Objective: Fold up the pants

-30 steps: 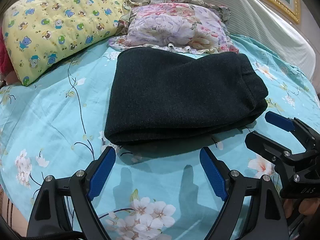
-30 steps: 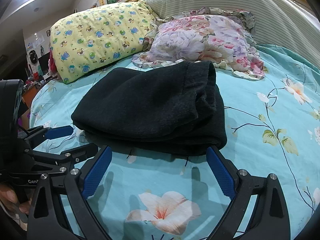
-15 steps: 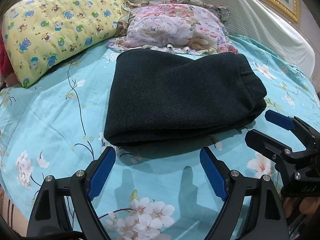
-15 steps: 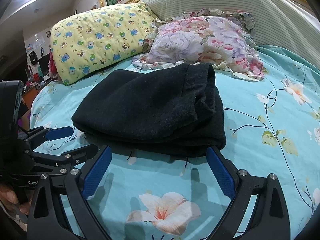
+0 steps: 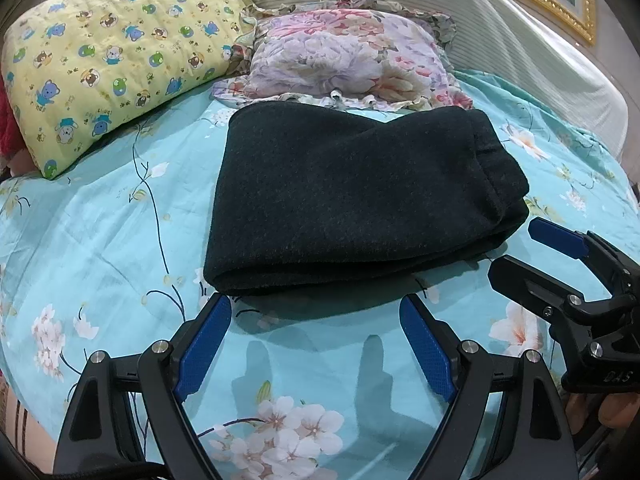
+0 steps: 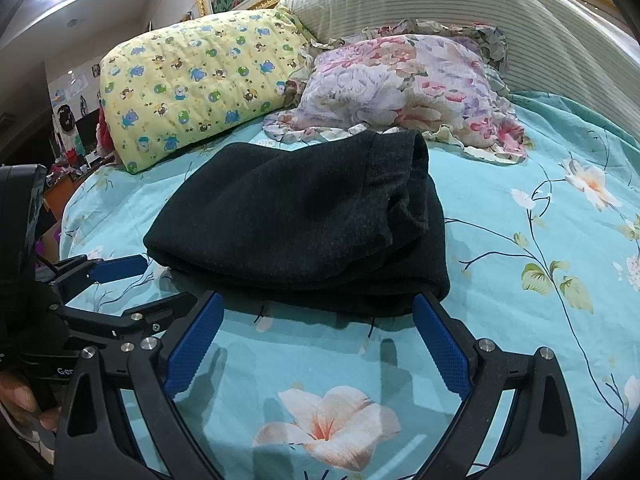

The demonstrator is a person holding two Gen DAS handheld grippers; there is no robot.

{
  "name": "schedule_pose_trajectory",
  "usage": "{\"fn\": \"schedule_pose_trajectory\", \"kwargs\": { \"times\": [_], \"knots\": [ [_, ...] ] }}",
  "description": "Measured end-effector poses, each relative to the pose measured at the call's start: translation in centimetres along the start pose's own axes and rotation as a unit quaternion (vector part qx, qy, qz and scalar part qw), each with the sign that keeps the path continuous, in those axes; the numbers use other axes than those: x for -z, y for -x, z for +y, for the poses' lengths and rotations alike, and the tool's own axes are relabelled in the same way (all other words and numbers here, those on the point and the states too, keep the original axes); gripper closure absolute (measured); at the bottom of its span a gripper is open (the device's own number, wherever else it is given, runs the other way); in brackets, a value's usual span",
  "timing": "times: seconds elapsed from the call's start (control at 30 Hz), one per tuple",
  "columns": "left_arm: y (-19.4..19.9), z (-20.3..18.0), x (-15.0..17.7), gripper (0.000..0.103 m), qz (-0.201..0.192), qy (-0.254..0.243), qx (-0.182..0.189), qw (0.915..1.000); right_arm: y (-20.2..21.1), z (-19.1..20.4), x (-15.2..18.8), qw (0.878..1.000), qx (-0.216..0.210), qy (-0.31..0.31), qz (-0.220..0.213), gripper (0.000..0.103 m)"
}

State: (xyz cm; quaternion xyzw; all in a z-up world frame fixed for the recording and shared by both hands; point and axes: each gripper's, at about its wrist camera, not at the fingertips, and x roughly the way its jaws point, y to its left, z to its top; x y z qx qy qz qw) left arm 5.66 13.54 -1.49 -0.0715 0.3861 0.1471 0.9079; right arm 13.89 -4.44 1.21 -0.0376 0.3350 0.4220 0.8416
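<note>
Dark, near-black pants (image 5: 352,196) lie folded into a thick rectangle on the turquoise floral bedsheet (image 5: 100,232), also in the right wrist view (image 6: 304,220). My left gripper (image 5: 316,312) is open and empty, its blue pads just short of the fold's near edge. My right gripper (image 6: 318,310) is open and empty, also just short of the near edge. The right gripper shows at the right in the left wrist view (image 5: 520,248). The left gripper shows at the left in the right wrist view (image 6: 156,280).
A yellow bear-print pillow (image 5: 112,52) and a floral ruffled pillow (image 5: 352,60) lie behind the pants, against a striped bolster (image 5: 460,20). The sheet spreads left and right of the pants. A cluttered room lies past the bed's left edge (image 6: 68,148).
Both grippers have drifted slightly back and down; the pants sit a touch farther from the pads. The pants have not moved.
</note>
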Motion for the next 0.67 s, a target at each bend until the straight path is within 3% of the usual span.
{"fn": "schedule_pose_trajectory", "kwargs": {
  "times": [0.23, 0.67],
  "knots": [
    [0.6, 0.4, -0.9, 0.016, -0.021, 0.01, 0.007, 0.9997, 0.5, -0.1, -0.5, 1.0, 0.003, -0.002, -0.012, 0.007],
    [0.8, 0.4, -1.9, 0.016, -0.025, 0.008, 0.004, 0.9997, 0.8, -0.5, -1.1, 1.0, 0.008, -0.004, -0.02, 0.007]
  ]
}}
